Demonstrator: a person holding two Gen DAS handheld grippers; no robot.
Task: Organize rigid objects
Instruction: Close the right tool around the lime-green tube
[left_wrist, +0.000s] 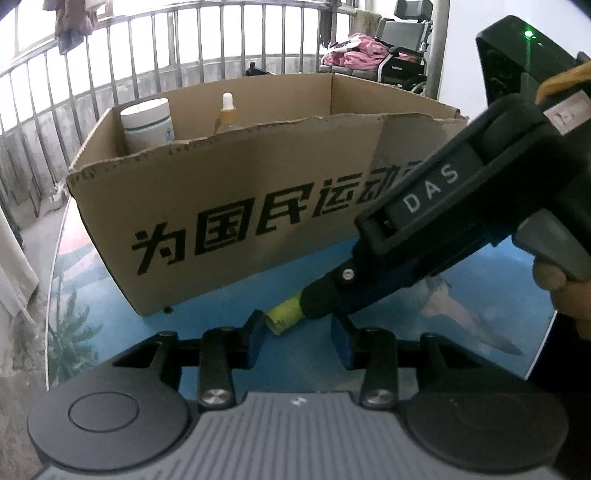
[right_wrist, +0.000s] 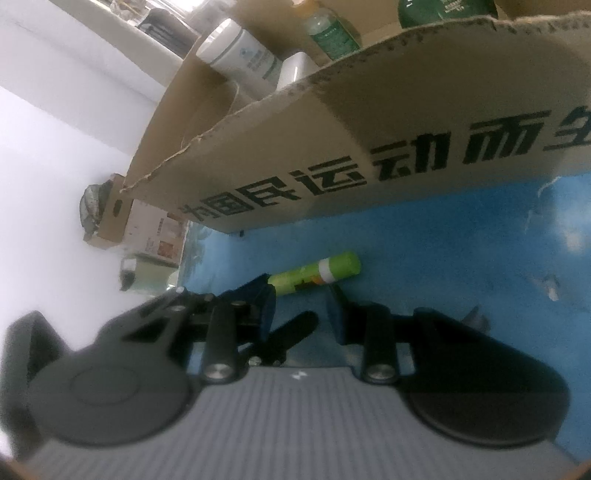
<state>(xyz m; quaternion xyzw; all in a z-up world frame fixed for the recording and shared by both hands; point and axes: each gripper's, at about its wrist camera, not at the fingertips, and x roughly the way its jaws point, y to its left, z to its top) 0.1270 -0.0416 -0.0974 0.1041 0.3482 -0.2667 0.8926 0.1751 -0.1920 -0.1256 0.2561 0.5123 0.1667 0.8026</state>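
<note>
Tools (left_wrist: 299, 334) flank green tube (right_wrist: 314, 273) lying beside cardboard box (left_wrist: 229, 192)

Open brown cardboard box (left_wrist: 229, 192) on blue glossy tabletop (left_wrist: 207, 325), far side. In box, left end: white cylindrical jar (left_wrist: 147, 122); clear dropper bottle (left_wrist: 227, 114) right of jar. Right wrist view: green-labelled bottle (right_wrist: 330, 33) further right in box. Yellow-green cylindrical tube (left_wrist: 286, 314) lying on tabletop, near side of box, just before its front wall. Metal railing (left_wrist: 110, 74) behind box; wheelchair (left_wrist: 402, 48) far right.
</note>
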